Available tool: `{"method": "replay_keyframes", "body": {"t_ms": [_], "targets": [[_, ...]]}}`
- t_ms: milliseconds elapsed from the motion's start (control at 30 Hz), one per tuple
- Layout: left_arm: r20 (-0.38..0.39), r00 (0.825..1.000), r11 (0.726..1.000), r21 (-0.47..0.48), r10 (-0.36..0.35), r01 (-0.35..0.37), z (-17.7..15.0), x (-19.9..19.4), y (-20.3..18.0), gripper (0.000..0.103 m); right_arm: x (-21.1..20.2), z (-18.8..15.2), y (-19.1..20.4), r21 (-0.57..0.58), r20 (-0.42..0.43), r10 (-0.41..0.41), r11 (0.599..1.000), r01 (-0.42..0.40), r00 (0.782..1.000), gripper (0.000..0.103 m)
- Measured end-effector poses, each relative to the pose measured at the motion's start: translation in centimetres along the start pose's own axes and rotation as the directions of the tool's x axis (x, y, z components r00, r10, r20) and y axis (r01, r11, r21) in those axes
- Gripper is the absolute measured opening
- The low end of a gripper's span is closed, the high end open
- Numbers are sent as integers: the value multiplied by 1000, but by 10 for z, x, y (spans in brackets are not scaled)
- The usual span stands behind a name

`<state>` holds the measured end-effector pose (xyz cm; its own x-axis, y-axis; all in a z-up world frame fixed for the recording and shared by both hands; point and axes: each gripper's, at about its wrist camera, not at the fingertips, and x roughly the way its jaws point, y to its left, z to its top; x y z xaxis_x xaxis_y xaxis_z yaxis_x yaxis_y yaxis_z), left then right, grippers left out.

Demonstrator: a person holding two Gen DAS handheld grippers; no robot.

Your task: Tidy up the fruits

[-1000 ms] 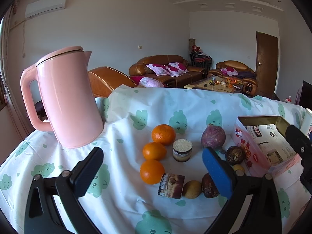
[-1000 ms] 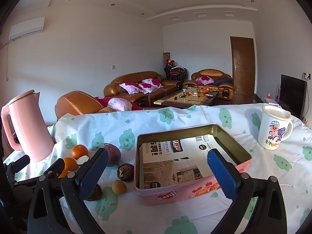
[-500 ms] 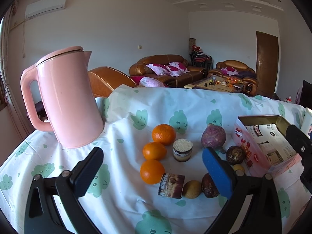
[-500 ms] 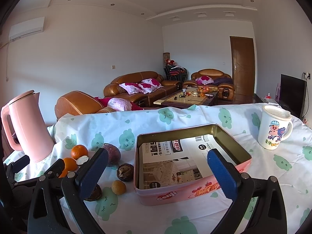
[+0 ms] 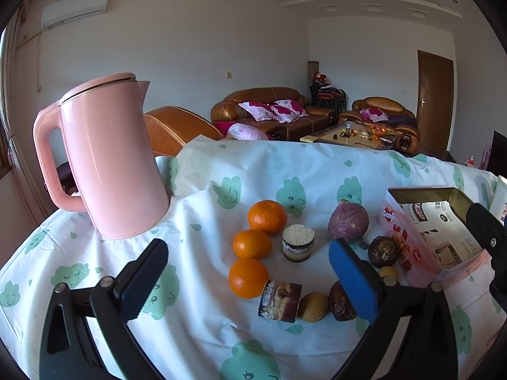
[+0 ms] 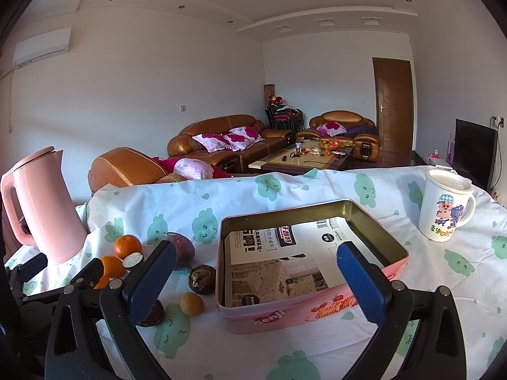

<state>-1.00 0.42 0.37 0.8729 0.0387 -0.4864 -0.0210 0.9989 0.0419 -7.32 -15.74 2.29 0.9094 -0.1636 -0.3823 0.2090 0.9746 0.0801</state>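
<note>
While nothing has shifted since earlier, both tools, left point(image 5: 248, 280) and right point(image 6: 255, 280), hover spread apart.

A home living room: brown leather sofas point(image 6: 218, 141), a coffee table point(image 6: 304, 158), a wall air conditioner point(image 6: 41, 47).

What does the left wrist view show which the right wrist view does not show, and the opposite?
Only the left wrist view shows the open left gripper and the snack roll lying on its side. Only the right wrist view shows the whole cartoon mug, the television and the open right gripper. Both show the pink kettle, the oranges, the purple fruit and the pink tin.
</note>
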Motion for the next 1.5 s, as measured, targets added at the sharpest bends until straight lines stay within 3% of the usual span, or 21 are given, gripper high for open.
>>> {"method": "replay_keyframes", "body": {"t_ms": [1300,1400,1500], "targets": [[-18,1000,1000,2,-13,13,-2,0,5,103,2,0,4,-17,-27,9,1000,-9,1000,102],[-31,999,999,23,31,-30,-2,4,13,103,4,0,3,-22,-39,12,1000,-13,999,102],[-42,994,995,-27,98,-99,1,5,38,103,7,0,5,-30,-70,55,998,-57,996,98]]}}
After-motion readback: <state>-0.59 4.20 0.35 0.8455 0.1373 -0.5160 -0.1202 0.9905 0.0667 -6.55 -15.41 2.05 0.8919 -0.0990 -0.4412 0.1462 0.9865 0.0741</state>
